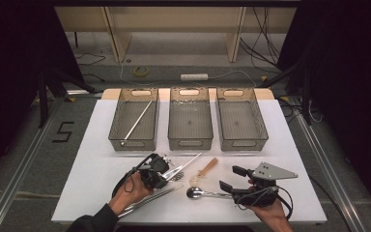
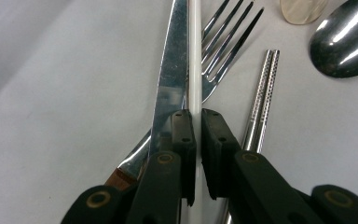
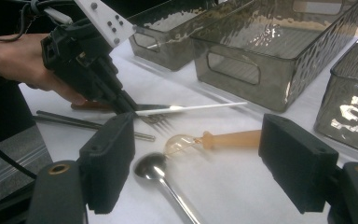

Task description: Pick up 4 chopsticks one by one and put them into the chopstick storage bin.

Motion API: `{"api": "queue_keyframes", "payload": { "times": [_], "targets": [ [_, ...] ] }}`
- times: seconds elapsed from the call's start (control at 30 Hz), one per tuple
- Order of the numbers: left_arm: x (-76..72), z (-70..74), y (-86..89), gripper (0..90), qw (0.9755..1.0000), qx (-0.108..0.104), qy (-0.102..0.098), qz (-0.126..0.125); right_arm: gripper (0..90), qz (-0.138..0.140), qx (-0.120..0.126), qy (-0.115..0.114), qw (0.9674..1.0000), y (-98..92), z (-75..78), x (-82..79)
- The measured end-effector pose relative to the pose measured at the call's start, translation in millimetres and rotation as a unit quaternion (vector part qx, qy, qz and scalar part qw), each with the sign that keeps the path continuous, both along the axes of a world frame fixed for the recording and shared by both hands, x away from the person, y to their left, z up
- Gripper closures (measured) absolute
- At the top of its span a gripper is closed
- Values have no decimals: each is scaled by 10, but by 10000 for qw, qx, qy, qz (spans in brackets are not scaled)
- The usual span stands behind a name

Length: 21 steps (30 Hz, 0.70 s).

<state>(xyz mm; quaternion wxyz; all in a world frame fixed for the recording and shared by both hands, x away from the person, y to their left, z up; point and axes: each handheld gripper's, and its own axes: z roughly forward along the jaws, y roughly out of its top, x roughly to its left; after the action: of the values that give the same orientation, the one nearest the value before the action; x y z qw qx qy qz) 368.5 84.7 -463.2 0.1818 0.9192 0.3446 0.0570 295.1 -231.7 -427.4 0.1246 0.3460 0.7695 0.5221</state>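
White chopstick (image 2: 194,56) clamped in left tool (image 2: 198,140), lying among cutlery near front edge of surface (image 1: 101,145). Matching chopstick (image 1: 137,121) already in left bin (image 1: 116,126). Lift and transfer pending. Right tool (image 3: 196,154) wide, empty, above metal spoon (image 3: 151,168).

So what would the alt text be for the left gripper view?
The left claw is shut on a thin white chopstick lying over a table knife and fork on a white table. Beside them lie metal chopsticks and a steel spoon bowl.
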Motion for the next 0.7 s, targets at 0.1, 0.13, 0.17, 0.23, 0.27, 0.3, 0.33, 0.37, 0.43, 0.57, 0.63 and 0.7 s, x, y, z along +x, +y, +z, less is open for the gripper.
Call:
{"api": "queue_keyframes", "payload": {
  "times": [0.1,0.13,0.17,0.23,0.27,0.3,0.33,0.37,0.43,0.57,0.63,0.7],
  "targets": [
    [0,26,11,841,9999,-122,24,19,279,10,3,-8,10000,-4,1,0],
    [-1,41,17,841,9999,-130,22,9,279,9,8,-4,10000,-5,1,-1],
    [0,61,23,840,9999,-121,8,-27,279,14,8,-2,10000,-6,2,-1],
    [-2,94,35,841,9998,-199,14,-33,280,10,5,-3,10000,-2,2,-3],
    [-4,115,41,841,9997,-229,19,-32,279,11,5,-2,10000,-2,2,-3],
    [-10,128,41,841,9995,-305,-1,18,279,12,6,-1,10000,-1,2,-3],
    [-8,149,50,841,9996,-298,-10,-30,279,11,6,0,10000,-1,2,-3],
    [-10,170,57,841,9995,-316,-12,-32,280,12,5,0,10000,-1,2,-3],
    [-11,211,72,841,9993,-373,-46,-37,280,11,7,1,10000,-1,1,-2],
    [-9,291,109,841,9987,-500,-103,-26,279,9,3,-1,10000,-1,1,-2],
    [-8,320,124,841,9984,-548,-129,-29,280,5,7,-5,10000,1,1,-2],
    [-5,348,138,840,9983,-564,-128,-51,279,5,6,-6,10000,1,0,-2]
  ]
}}
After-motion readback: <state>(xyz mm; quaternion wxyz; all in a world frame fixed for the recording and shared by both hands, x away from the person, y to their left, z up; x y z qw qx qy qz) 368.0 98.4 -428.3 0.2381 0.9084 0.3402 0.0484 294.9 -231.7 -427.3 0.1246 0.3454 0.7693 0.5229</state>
